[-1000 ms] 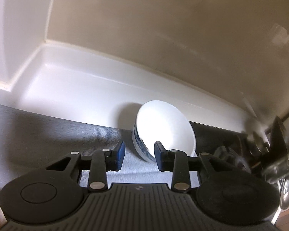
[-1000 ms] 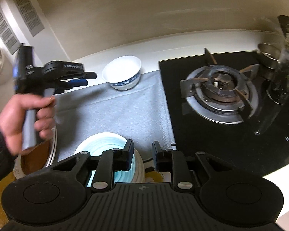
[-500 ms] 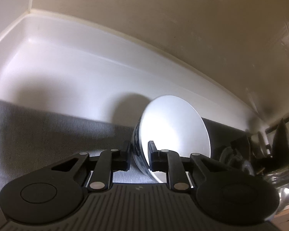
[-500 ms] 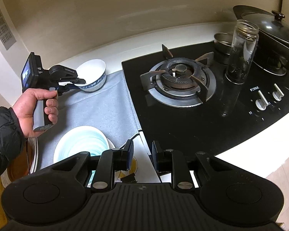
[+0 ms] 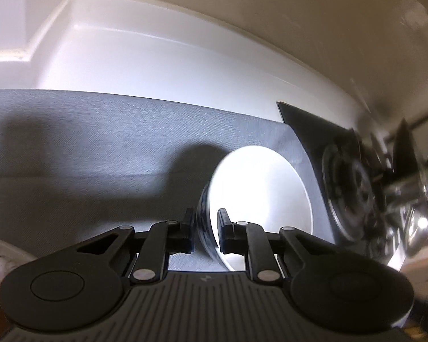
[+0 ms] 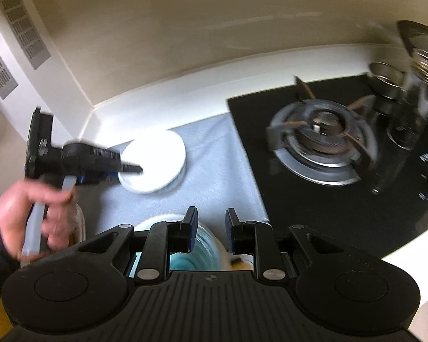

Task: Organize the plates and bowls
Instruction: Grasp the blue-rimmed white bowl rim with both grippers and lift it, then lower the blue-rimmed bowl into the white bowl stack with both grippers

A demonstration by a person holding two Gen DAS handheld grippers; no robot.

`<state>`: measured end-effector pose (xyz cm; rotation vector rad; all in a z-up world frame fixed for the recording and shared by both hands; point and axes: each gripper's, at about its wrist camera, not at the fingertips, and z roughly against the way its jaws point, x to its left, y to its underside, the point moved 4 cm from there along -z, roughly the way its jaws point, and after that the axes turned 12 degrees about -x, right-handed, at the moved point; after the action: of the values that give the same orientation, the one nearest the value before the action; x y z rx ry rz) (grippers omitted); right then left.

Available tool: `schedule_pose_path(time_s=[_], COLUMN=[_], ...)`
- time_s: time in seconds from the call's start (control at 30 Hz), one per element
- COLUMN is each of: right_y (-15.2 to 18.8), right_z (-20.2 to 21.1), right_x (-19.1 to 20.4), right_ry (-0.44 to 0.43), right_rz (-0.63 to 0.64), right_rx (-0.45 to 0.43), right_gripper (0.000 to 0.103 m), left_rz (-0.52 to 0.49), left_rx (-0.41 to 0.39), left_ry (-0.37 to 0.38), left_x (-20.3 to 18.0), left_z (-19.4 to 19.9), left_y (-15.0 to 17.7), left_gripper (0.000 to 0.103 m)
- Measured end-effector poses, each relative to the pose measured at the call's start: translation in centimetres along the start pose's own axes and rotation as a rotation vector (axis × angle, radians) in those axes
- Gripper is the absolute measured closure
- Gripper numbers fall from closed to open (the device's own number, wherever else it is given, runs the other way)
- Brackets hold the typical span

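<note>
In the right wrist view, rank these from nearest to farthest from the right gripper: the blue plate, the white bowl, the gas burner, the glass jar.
1. Blue plate, directly under the right gripper.
2. White bowl, ahead left, on the grey mat.
3. Gas burner, ahead right.
4. Glass jar, far right.

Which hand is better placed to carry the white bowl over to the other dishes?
Left. The left gripper already has its fingers clamped on the rim of the white bowl. The right gripper holds nothing, hovering near the blue plate.
</note>
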<state>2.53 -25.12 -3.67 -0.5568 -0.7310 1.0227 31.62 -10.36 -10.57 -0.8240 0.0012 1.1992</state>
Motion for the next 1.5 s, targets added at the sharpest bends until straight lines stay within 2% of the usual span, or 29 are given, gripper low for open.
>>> schedule_pose_path(time_s=[0.13, 0.23, 0.4, 0.7, 1.03, 1.2, 1.5], right_y=[-1.1, -2.1, -3.3, -2.8, -1.4, -1.1, -3.5], right_z=[-2.4, -4.9, -9.6, -15.7, -17.5, -17.6, -12.9], right_x=[1.8, 3.0, 4.0, 4.4, 4.9, 4.8, 5.5], right_ry=[-0.047, -0.079, -0.050, 0.007, -0.004, 0.028, 0.027], right_rz=[0.022, 0.023, 0.016, 0.006, -0.003, -0.011, -0.035], right_rx=[0.004, 0.014, 0.047, 0.145, 0.202, 0.202, 0.133], right_gripper=[0.080, 0.080, 0.080, 0.080, 0.082, 0.094, 0.094], left_rz=[-0.028, -0.064, -0.108, -0.168, -0.213, -0.236, -0.273], left_rx=[-0.049, -0.095, -0.105, -0.117, -0.126, -0.143, -0.240], left_ry=[-0.002, -0.011, 0.006, 0.001, 0.002, -0.015, 0.021], left_x=[0.1, 0.0, -0.5, -0.8, -1.4, -1.8, -4.4], left_z=[1.4, 2.6, 2.6, 1.7, 1.1, 1.3, 6.2], left_y=[-0.2, -0.3, -0.3, -0.2, 0.2, 0.3, -0.5], left_gripper=[0.078, 0.078, 0.078, 0.092, 0.094, 0.095, 0.096])
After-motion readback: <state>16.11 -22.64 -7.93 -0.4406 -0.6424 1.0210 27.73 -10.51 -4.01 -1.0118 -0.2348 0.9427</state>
